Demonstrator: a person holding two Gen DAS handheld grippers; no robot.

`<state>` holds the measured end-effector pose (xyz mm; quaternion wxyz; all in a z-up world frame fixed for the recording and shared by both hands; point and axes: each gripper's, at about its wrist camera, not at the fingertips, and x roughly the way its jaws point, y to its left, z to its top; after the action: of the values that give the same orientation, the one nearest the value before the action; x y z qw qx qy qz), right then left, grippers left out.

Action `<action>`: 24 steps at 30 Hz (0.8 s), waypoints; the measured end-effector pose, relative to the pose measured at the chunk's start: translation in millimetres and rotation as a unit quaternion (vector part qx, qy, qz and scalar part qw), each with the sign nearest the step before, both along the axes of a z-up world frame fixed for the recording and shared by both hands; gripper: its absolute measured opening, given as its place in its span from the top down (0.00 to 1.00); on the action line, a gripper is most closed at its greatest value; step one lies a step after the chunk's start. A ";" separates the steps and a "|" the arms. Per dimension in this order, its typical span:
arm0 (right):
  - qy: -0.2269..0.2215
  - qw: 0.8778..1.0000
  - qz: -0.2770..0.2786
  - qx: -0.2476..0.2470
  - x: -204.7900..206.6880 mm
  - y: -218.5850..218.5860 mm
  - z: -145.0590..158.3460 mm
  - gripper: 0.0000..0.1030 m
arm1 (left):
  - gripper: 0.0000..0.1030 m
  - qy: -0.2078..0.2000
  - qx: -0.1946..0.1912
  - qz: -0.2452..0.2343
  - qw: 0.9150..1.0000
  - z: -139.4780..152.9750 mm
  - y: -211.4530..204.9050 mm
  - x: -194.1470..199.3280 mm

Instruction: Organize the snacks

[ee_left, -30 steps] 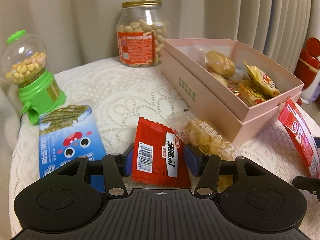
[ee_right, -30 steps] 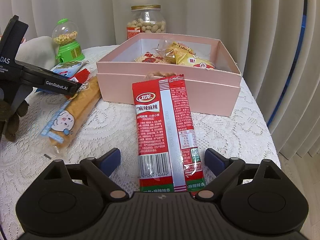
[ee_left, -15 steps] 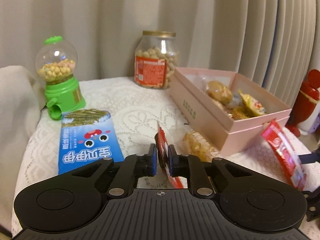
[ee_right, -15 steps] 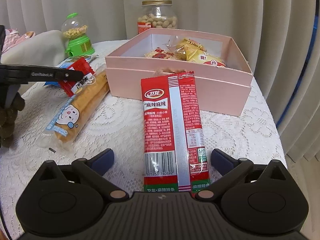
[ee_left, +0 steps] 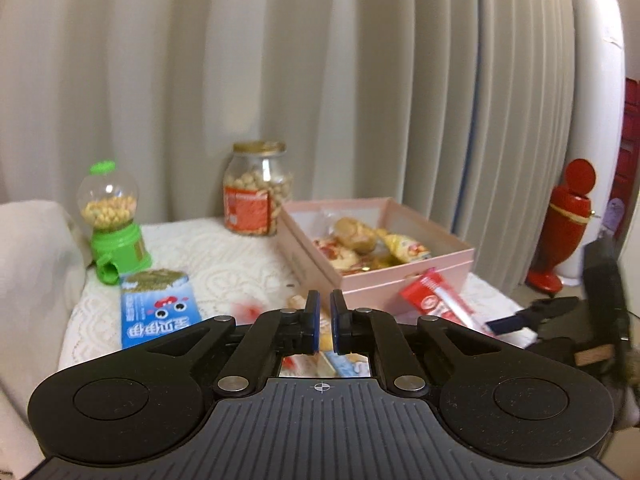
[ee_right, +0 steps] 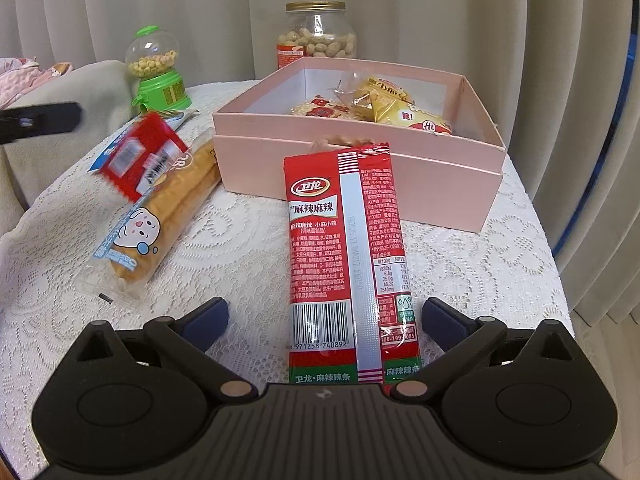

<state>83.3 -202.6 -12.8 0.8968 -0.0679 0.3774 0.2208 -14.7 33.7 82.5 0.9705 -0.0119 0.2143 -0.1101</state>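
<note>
Moved: left gripper has lifted away from the table; small red packet it pinched a moment ago is out of its grip
Left gripper: pads closed almost together, nothing between them
Small red packet: blurred, over the bread pack – left of the pink box
Right gripper: jaws have just been opening and stand wide, pads touching nothing
Long red strip pack: flat between those jaws – far end against the pink box's front wall
</note>
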 end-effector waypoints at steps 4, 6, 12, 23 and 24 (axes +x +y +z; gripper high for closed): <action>0.000 1.000 0.000 -0.001 0.0 0.0 0.2 0.00 | 0.89 0.030 -0.026 0.065 0.997 -5.3 22.7 -5.2; -0.001 1.000 -0.006 -0.011 -1.0 2.0 2.1 0.01 | 0.88 0.070 -0.061 0.103 0.990 -14.0 41.9 -1.3; -0.006 1.000 -0.015 0.008 -2.9 19.2 35.4 0.04 | 0.88 0.132 -0.104 0.160 0.973 -39.3 70.6 7.0; -0.069 0.996 -0.039 -0.032 -13.8 23.6 65.3 0.04 | 0.87 0.182 -0.131 0.100 0.969 -24.7 8.7 54.5; -0.063 0.997 -0.044 -0.024 -14.3 15.5 62.9 0.04 | 0.87 0.186 -0.117 0.096 0.971 -27.6 0.3 61.2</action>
<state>69.0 -187.0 50.1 0.9259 -0.0864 0.3276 0.1671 46.5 34.0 54.9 0.9113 -0.1663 0.3748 -0.0369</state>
